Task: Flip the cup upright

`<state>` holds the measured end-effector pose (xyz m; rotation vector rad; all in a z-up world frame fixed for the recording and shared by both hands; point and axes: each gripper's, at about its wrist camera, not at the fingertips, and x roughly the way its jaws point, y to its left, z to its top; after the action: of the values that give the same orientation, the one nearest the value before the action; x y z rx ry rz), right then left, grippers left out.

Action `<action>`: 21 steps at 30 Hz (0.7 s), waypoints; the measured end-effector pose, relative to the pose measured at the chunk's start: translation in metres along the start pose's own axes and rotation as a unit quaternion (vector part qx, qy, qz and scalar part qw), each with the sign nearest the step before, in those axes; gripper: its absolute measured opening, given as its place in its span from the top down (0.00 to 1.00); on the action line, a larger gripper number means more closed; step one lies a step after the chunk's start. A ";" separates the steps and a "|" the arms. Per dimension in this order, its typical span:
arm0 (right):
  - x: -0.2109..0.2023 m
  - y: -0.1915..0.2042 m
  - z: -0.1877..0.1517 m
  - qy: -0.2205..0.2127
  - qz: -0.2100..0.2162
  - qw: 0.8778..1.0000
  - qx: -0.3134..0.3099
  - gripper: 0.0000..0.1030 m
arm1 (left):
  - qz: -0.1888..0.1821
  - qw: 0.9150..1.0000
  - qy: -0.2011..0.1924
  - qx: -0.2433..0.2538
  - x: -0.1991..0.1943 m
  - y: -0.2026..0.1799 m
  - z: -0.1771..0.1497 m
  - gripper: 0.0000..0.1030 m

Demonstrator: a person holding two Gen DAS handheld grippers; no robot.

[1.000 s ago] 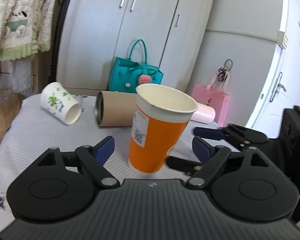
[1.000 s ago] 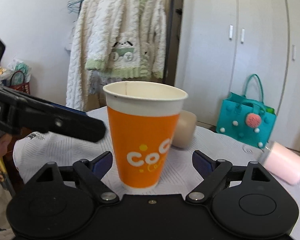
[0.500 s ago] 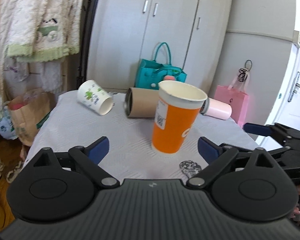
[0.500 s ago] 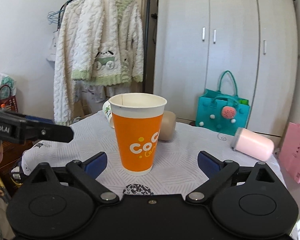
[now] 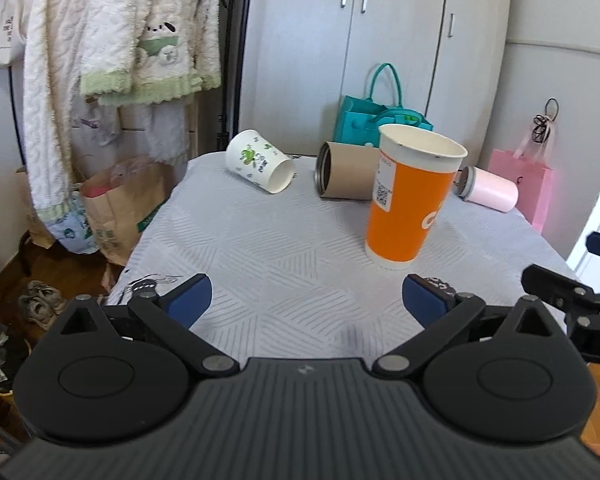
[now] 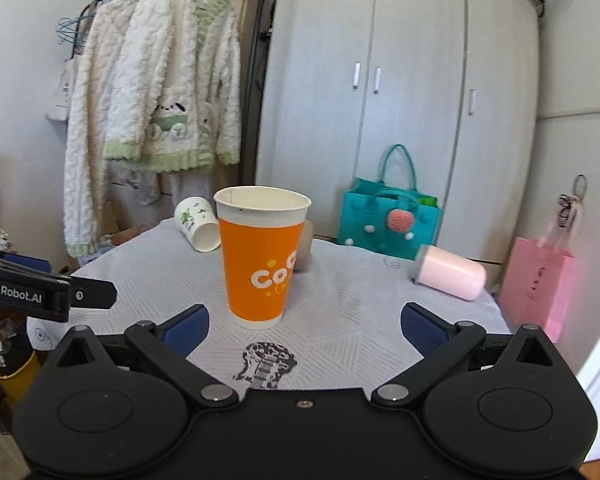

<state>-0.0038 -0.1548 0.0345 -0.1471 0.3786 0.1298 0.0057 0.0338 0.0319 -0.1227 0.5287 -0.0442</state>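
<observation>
An orange paper cup (image 5: 408,200) stands upright, mouth up, on the white-clothed table (image 5: 260,248); it also shows in the right wrist view (image 6: 260,260). My left gripper (image 5: 306,300) is open and empty, back from the cup, which is ahead and to its right. My right gripper (image 6: 304,326) is open and empty, with the cup just ahead of its left finger. A white cup with green print (image 5: 260,166) lies on its side at the back. A tan cup (image 5: 344,176) and a pink cup (image 5: 488,194) also lie on their sides.
A teal bag (image 6: 388,220) and a pink bag (image 6: 536,284) stand behind and right of the table. A fleece jacket (image 6: 156,100) hangs at the left. A brown paper bag (image 5: 116,208) and shoes sit on the floor left of the table.
Both grippers have drawn back from the orange cup, which stays upright on the table. The cup looks smaller and farther in both views.
</observation>
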 end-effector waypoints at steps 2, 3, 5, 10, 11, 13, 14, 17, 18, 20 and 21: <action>-0.003 0.001 -0.003 0.005 -0.012 1.000 0.007 0.00 | 0.007 1.000 0.003 -0.002 -0.002 -0.001 -0.002 0.00; -0.004 0.000 -0.004 0.007 -0.019 1.000 0.013 0.00 | 0.013 1.000 0.006 -0.003 -0.002 -0.002 -0.002 0.00; -0.005 -0.002 -0.008 0.013 -0.035 0.999 0.025 0.00 | 0.022 1.000 0.009 0.000 -0.004 -0.004 -0.004 0.00; -0.004 -0.013 -0.017 0.028 -0.057 0.996 0.055 0.00 | 0.037 0.999 0.007 0.016 -0.008 -0.010 -0.009 0.00; -0.003 -0.015 -0.018 0.031 -0.064 0.996 0.059 0.00 | 0.038 0.999 0.008 0.017 -0.008 -0.011 -0.010 0.00; -0.003 -0.019 -0.020 0.034 -0.076 0.994 0.064 0.00 | 0.041 0.999 0.011 0.017 -0.007 -0.013 -0.011 0.00; -0.003 -0.020 -0.021 0.034 -0.080 0.994 0.066 0.00 | 0.044 0.999 0.012 0.016 -0.006 -0.014 -0.012 0.00; -0.005 -0.024 -0.023 0.034 -0.093 0.993 0.067 0.00 | 0.051 0.998 0.006 0.020 -0.006 -0.017 -0.013 0.00; -0.006 -0.025 -0.023 0.034 -0.096 0.993 0.066 0.00 | 0.052 0.998 0.003 0.022 -0.007 -0.018 -0.013 0.00; -0.008 -0.026 -0.023 0.032 -0.103 0.992 0.067 0.00 | 0.049 0.999 -0.002 0.023 -0.009 -0.019 -0.014 0.00; -0.010 -0.027 -0.023 0.032 -0.104 0.992 0.069 0.00 | 0.046 0.999 -0.002 0.022 -0.009 -0.019 -0.015 0.00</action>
<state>-0.0168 -0.1864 0.0201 -0.0536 0.4328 -0.1068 -0.0098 0.0138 0.0265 -0.0555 0.5286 0.0341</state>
